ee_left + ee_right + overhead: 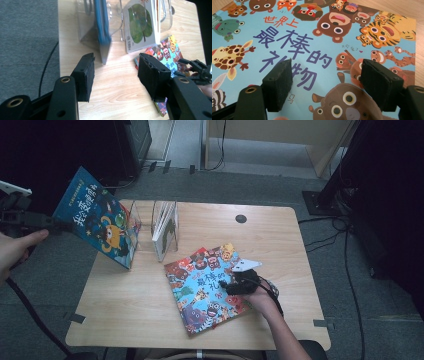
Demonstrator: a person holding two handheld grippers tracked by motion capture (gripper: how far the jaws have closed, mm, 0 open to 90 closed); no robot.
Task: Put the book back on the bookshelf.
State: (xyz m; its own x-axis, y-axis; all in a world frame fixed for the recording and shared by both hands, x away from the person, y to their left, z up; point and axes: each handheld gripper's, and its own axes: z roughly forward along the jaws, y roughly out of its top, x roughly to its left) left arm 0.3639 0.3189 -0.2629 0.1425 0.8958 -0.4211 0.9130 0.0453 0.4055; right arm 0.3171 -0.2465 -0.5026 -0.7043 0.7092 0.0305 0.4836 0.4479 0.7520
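Two picture books, a clear rack, a wooden table (pixel 125 310) — both grippers with jaws apart.

Animal book (pixel 206 287) lies flat near the table's middle, cover up; the right gripper (pixel 226 285) rests at its right edge, and in the right gripper view its jaws stand spread just over the cover (pixel 312 50), gripping nothing. Blue book (pixel 97 217) leans upright in the clear rack (pixel 137 222) at the table's far left corner, beside a white book (pixel 165 227) in the next slot. The left gripper (pixel 60 226) is off the table's left edge, just beside the blue book's outer edge; in the left gripper view its jaws stand apart — nothing between them, the blue book (pixel 102 22) well ahead.
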